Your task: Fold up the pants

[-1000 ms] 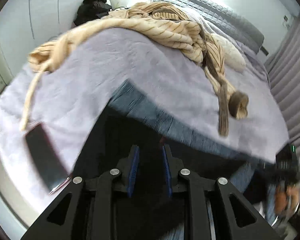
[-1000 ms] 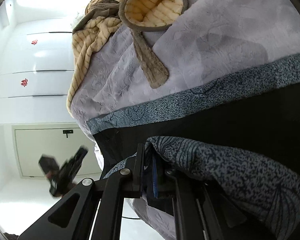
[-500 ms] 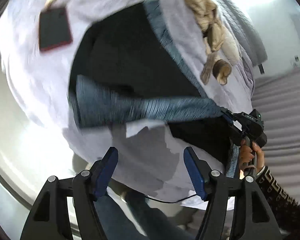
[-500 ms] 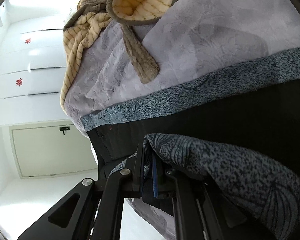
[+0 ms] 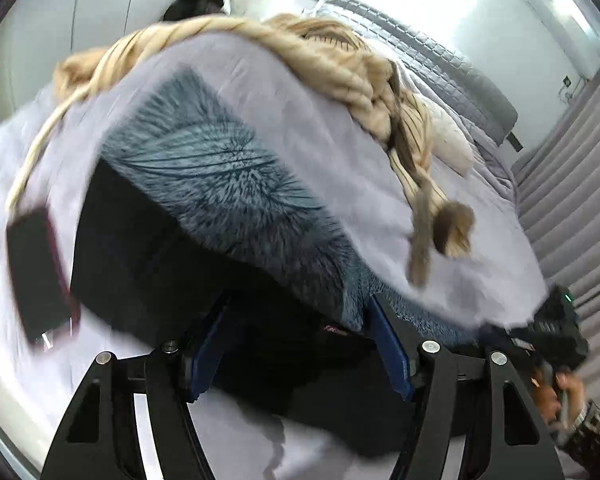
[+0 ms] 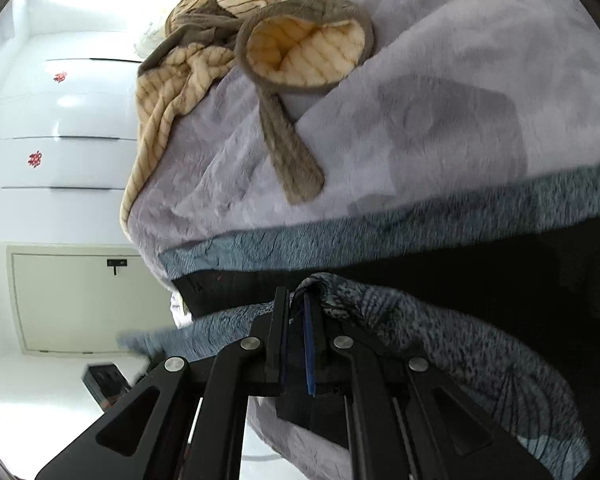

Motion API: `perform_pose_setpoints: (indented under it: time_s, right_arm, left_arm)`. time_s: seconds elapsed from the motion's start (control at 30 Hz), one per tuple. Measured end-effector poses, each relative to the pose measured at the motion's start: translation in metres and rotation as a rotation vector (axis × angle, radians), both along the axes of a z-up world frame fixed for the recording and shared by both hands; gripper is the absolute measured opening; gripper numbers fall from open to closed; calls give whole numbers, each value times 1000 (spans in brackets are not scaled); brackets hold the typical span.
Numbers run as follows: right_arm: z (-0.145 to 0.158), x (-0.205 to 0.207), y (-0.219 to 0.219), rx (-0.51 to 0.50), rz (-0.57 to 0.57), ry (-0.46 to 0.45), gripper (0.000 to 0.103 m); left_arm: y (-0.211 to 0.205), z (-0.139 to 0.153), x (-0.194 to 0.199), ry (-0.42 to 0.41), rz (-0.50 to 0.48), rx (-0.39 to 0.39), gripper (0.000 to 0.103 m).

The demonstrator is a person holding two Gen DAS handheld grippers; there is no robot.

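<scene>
Motion blur smears the whole left wrist view: the pants (image 5: pixel 204 184) show a streaked pattern and no clear edges, and the phone (image 5: pixel 40 276) is a soft dark slab. The right gripper (image 6: pixel 298 300) has its fingertips buried under patterned cloth. The pants run off the right edge there. The robe (image 6: pixel 204 60) is cut by the top edge.

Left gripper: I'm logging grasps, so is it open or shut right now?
Open. In the left wrist view the left gripper has its blue-padded fingers spread wide, with the black-and-blue patterned pants between them, not clamped.
</scene>
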State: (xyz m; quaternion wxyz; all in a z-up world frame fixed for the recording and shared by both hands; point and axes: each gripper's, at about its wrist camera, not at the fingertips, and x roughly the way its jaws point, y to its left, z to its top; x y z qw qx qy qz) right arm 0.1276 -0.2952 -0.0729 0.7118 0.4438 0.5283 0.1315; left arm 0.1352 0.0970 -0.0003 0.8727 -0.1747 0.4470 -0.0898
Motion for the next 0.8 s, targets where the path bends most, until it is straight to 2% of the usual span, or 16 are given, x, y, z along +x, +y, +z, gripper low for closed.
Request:
perform_pose_setpoints:
  time_s: [0.1, 0.2, 0.27, 0.37, 0.43, 0.47, 0.5, 0.57, 0.8]
  right_arm:
    - [-17, 14, -3, -33, -2, 24, 7]
    - [-36, 20, -12, -48, -34, 62, 8]
    - [-37, 18, -15, -47, -45, 67, 8]
    - [-18, 10, -16, -85, -19, 43, 9]
    - [4, -2, -18, -111, 3, 7, 15]
    - [13, -9, -20, -125, 3, -4, 25]
    - [24, -20, -24, -140, -7, -19, 39]
    - [42, -43, -36, -167, -41, -43, 55]
    - [73, -158, -108, -319, -234, 7, 56]
  left_arm:
    - [-6, -19, 48, 10, 22, 85, 68]
    - [-4, -43, 72, 70, 45, 153, 68]
    - [-2, -45, 70, 83, 27, 185, 68]
    - [-11, -31, 53, 76, -30, 245, 68]
    - [-27, -19, 36, 68, -110, 296, 68]
    - [-34, -15, 29, 67, -141, 310, 68]
    - [-51, -11, 20, 72, -201, 324, 68]
    - [-78, -8, 6, 85, -289, 328, 68]
    - [-225, -26, -43, 137, -615, 277, 68]
